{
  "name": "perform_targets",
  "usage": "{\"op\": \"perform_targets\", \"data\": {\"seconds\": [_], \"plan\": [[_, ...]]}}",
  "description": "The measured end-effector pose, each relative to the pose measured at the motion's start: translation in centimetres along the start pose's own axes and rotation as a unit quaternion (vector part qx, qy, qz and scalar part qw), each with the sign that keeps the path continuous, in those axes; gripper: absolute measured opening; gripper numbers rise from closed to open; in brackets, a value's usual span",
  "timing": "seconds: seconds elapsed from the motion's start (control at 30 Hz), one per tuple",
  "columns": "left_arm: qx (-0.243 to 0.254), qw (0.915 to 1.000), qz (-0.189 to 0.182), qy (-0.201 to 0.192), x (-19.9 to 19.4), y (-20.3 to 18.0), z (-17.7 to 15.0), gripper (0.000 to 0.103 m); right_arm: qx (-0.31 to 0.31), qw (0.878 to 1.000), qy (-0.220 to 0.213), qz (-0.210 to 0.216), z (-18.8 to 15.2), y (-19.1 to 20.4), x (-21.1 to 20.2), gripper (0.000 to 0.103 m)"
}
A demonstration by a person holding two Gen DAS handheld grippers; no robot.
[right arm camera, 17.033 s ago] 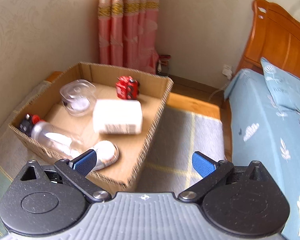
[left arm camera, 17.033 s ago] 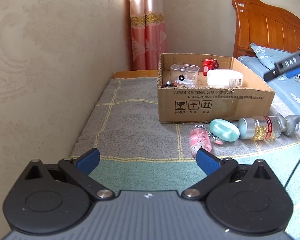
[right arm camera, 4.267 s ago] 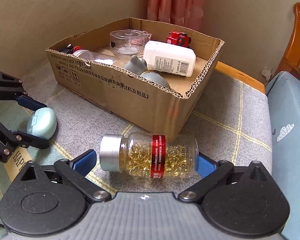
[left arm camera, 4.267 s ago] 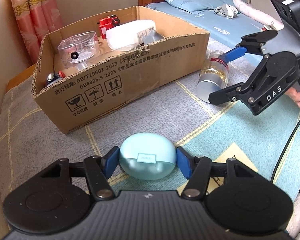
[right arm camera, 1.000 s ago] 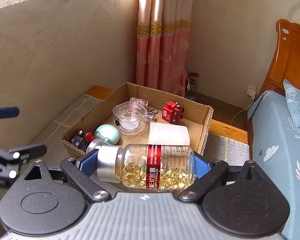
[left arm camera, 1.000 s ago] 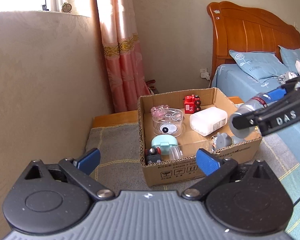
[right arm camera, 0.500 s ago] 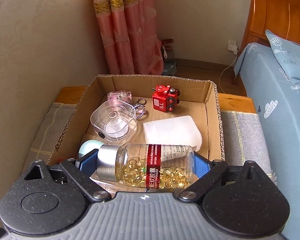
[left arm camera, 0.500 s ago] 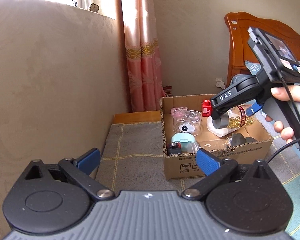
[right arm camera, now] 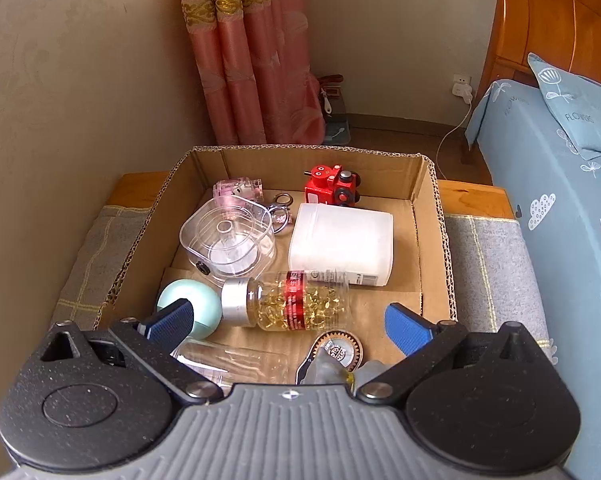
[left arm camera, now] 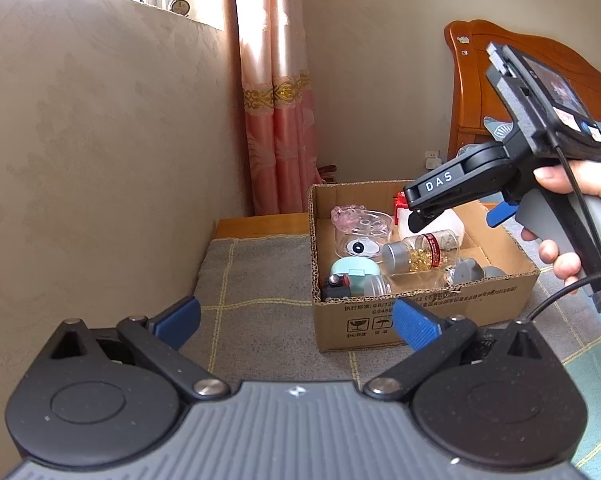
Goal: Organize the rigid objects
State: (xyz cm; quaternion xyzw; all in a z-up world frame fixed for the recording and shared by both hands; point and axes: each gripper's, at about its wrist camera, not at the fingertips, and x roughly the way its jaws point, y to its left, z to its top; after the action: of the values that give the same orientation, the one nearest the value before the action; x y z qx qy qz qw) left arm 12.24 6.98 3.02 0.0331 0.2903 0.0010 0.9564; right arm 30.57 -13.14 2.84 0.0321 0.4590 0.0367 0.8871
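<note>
The cardboard box (right arm camera: 436, 216) holds the clear capsule bottle (right arm camera: 288, 306) with gold pills, red label and silver cap, lying on its side. Beside it lie a mint round case (right arm camera: 192, 304), a white bottle (right arm camera: 340, 242), a red toy train (right arm camera: 332, 190), a clear plastic container (right arm camera: 226, 240), a pink toy (right arm camera: 238, 192) and a clear bottle (right arm camera: 228, 362). My right gripper (right arm camera: 288, 326) is open and empty above the box, over the capsule bottle. In the left wrist view my left gripper (left arm camera: 296, 320) is open and empty, short of the box (left arm camera: 428, 314), and the capsule bottle (left arm camera: 420, 250) lies inside.
The box sits on a grey checked cloth (left arm camera: 260, 280) over a wooden stand by a beige wall. Pink curtains (right arm camera: 256, 60) hang behind. A bed with blue bedding (right arm camera: 560, 184) and wooden headboard is on the right. A person's hand (left arm camera: 572, 216) holds the right gripper.
My right gripper has opened and let go of the capsule bottle, which now lies in the box. The left gripper stays open, backed off from the box.
</note>
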Motion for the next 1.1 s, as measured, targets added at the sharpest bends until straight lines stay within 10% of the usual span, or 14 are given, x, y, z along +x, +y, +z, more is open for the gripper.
{"op": "perform_targets", "data": {"seconds": [0.6,1.1], "plan": [[-0.023,0.9983,0.001,0.054,-0.3,-2.9,0.8,0.102,-0.021,0.997,-0.042,-0.058,-11.0,-1.4,-9.7,0.103],[-0.009,0.9980,0.013,0.061,-2.3,-4.9,2.2,0.102,-0.008,0.994,-0.090,-0.063,-12.7,-2.0,-14.3,0.103]]}}
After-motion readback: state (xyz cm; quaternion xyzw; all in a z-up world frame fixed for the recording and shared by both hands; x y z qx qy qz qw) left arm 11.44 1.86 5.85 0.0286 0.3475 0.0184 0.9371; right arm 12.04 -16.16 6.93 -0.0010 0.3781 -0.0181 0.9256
